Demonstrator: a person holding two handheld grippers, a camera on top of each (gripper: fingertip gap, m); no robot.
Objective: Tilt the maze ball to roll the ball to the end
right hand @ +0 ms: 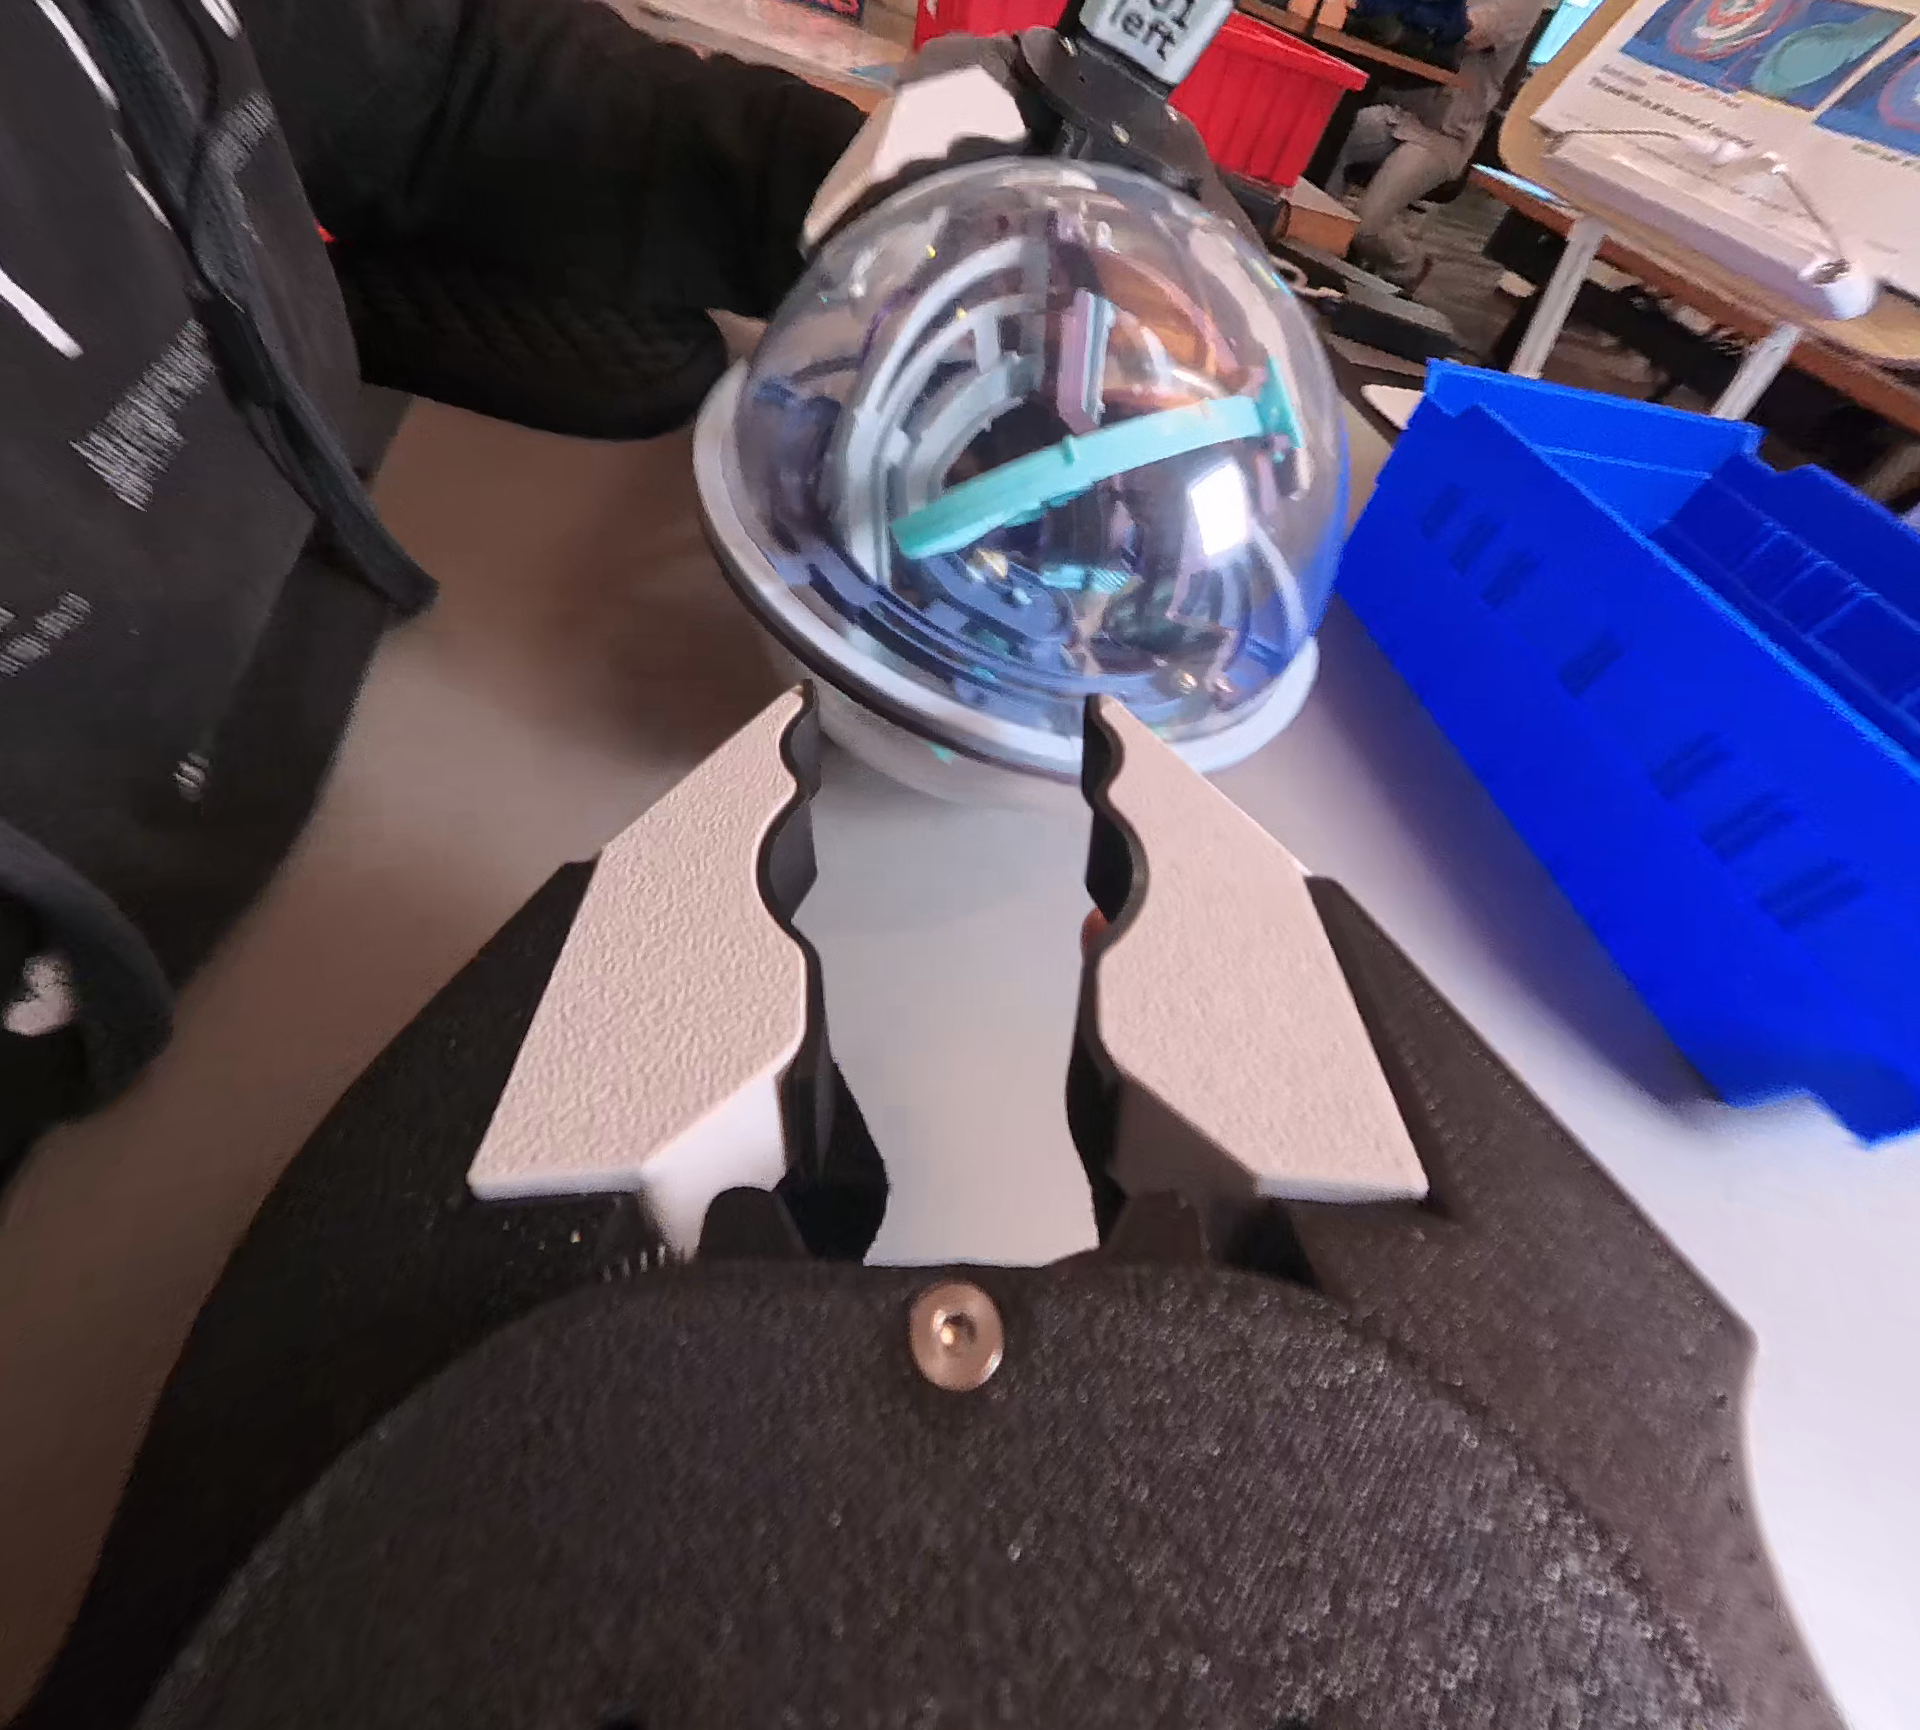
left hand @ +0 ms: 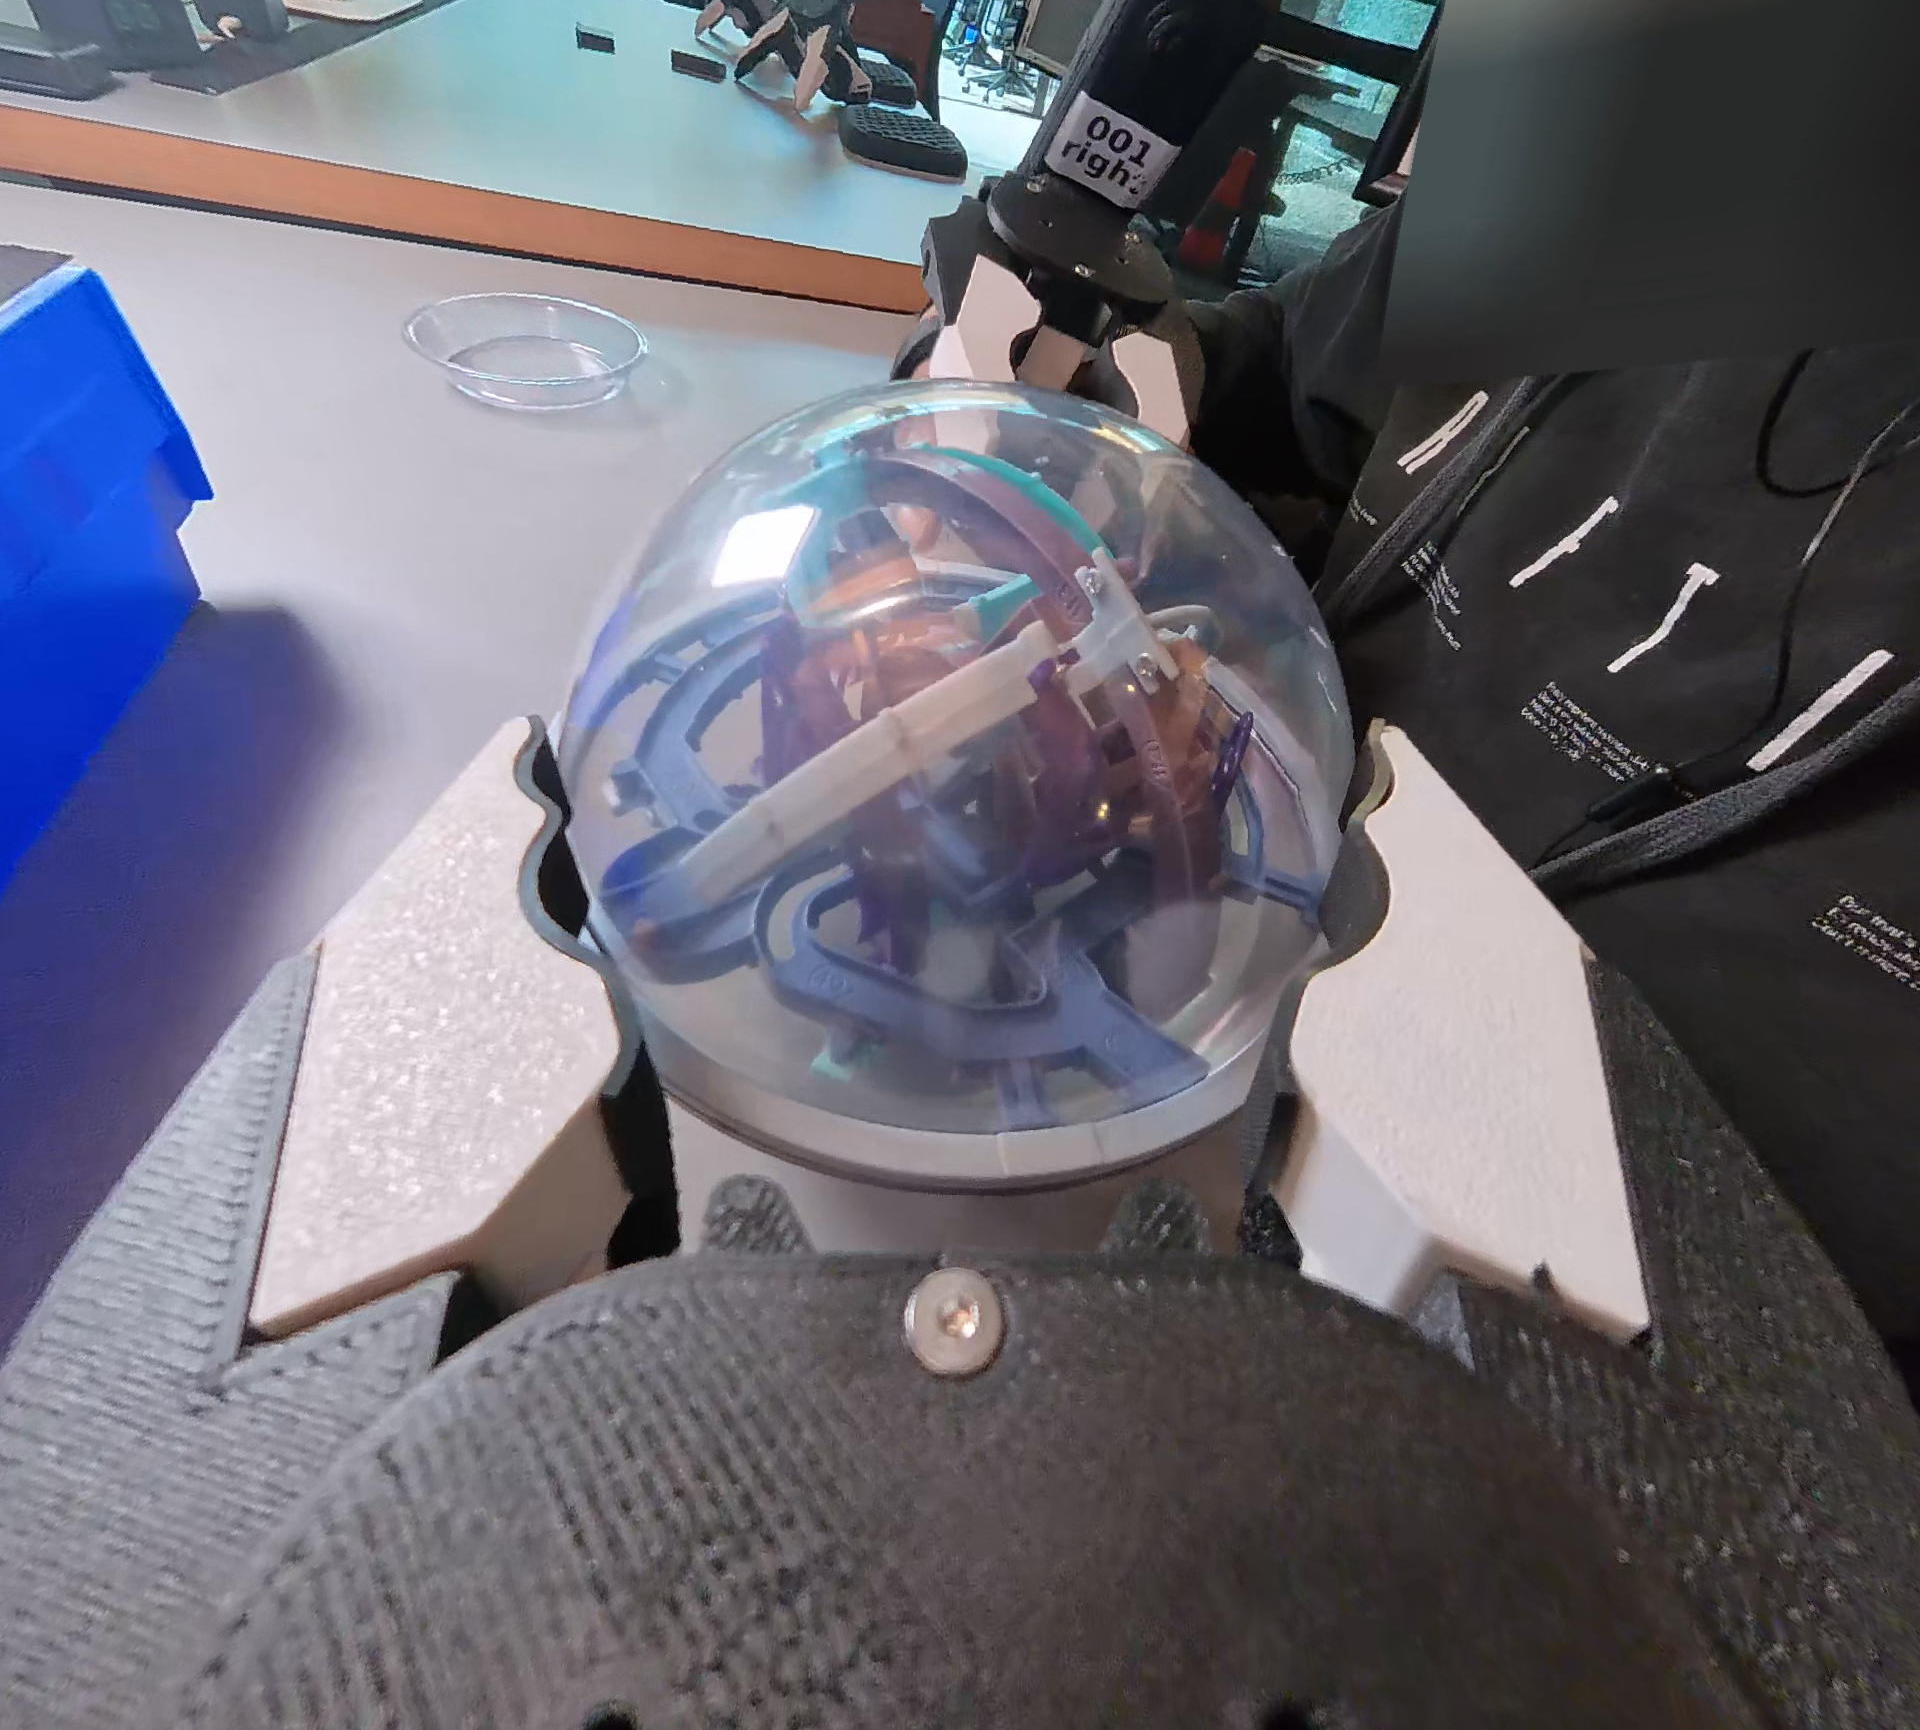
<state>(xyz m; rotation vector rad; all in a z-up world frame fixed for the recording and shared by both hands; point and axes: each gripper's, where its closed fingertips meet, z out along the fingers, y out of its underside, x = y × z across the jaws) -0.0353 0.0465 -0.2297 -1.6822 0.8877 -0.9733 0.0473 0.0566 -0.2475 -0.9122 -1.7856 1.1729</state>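
The maze ball (left hand: 935, 693) is a clear sphere with teal, white, blue, purple and orange tracks inside and a white band around its middle. My left gripper (left hand: 951, 745) is shut on it, one finger on each side, and holds it above the table. In the right wrist view the maze ball (right hand: 1039, 454) is tilted, with the left gripper (right hand: 1039, 142) behind it. My right gripper (right hand: 951, 714) is part open, its fingertips right at the ball's white lower half. It also shows beyond the ball in the left wrist view (left hand: 1060, 371). I cannot pick out the small ball inside.
A blue plastic bin (right hand: 1662, 693) stands on the grey table (left hand: 416, 589) beside the ball, also seen in the left wrist view (left hand: 73, 537). A clear plastic dish (left hand: 525, 350) lies farther back. A person in a dark hoodie (left hand: 1662, 641) is close behind the grippers.
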